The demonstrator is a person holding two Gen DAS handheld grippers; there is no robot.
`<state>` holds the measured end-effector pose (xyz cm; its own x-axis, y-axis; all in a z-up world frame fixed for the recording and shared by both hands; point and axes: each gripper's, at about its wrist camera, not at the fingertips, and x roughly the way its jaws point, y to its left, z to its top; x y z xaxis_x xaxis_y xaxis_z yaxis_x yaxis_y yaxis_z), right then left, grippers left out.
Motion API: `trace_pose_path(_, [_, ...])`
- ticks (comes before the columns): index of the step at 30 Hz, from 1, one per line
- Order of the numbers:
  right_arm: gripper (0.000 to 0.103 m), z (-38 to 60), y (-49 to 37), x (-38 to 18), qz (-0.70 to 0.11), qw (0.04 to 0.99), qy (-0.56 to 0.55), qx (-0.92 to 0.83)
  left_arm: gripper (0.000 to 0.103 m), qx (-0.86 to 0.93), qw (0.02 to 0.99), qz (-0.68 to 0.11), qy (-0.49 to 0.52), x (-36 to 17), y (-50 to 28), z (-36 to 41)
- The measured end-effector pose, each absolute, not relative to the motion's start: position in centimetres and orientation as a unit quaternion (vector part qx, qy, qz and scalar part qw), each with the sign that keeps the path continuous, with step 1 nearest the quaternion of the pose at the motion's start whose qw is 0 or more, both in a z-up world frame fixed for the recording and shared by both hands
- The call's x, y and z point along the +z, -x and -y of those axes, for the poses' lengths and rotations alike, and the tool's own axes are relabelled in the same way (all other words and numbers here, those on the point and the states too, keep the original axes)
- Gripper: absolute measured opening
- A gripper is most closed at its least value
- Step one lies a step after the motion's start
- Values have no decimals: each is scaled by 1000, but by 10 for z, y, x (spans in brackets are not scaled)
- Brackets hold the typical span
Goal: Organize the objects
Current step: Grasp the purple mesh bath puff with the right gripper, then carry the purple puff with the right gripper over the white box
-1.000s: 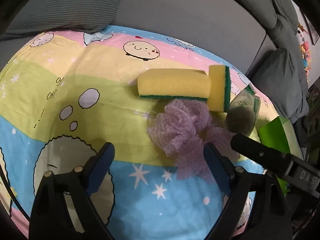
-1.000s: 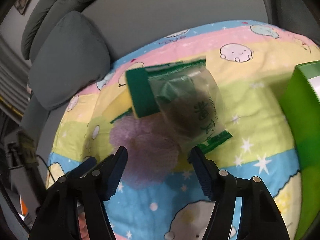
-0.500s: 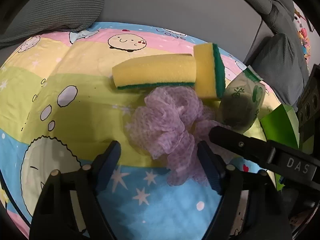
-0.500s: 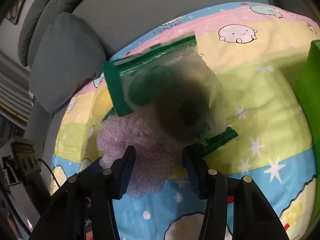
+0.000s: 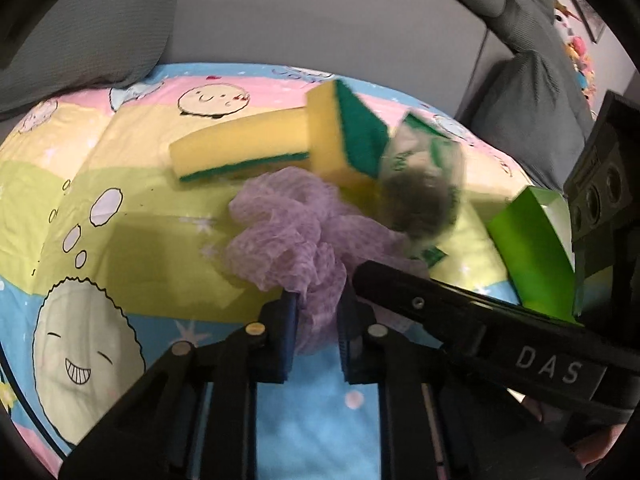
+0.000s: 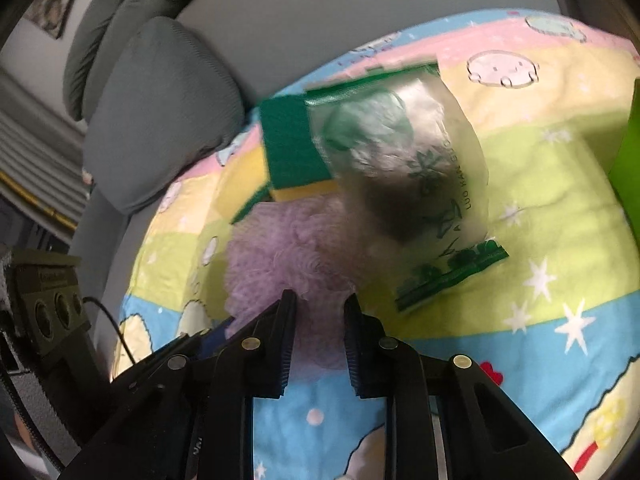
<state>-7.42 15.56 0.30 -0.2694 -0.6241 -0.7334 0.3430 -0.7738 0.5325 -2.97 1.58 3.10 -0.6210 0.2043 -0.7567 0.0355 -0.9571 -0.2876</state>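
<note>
Sponges (image 5: 256, 152) probably crowding mesh puff (image 5: 296, 224)

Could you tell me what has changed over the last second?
Both claws, left and right, moved in and closed from wide open onto the purple mesh puff. The two sponges, bagged scrubber and green box stay where they were.

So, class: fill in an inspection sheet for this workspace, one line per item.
Surface: cartoon-print blanket over a grey sofa.
Job's things: purple mesh pouf; two yellow-green sponges; bagged dark scrubber; green box.
Clutter: nothing seen.
Grippers: left gripper shut on the pouf; right gripper shut on it too.
Cables: black cable, left edge.
Surroundings: grey cushions.
</note>
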Motion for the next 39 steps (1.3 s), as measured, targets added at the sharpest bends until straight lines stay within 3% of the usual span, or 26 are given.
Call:
trace_pose_path(7, [24, -178, 51, 22, 173, 332, -498, -782, 12, 910, 48, 112, 396, 59, -1, -33])
trace_pose_path(22, [24, -219, 1, 99, 144, 358, -417, -823, 12, 941, 54, 99, 320, 120, -49, -78])
trace_pose_path(39, [24, -300, -14, 136, 164, 318, -364, -860, 12, 952, 107, 59, 281, 150, -54, -153])
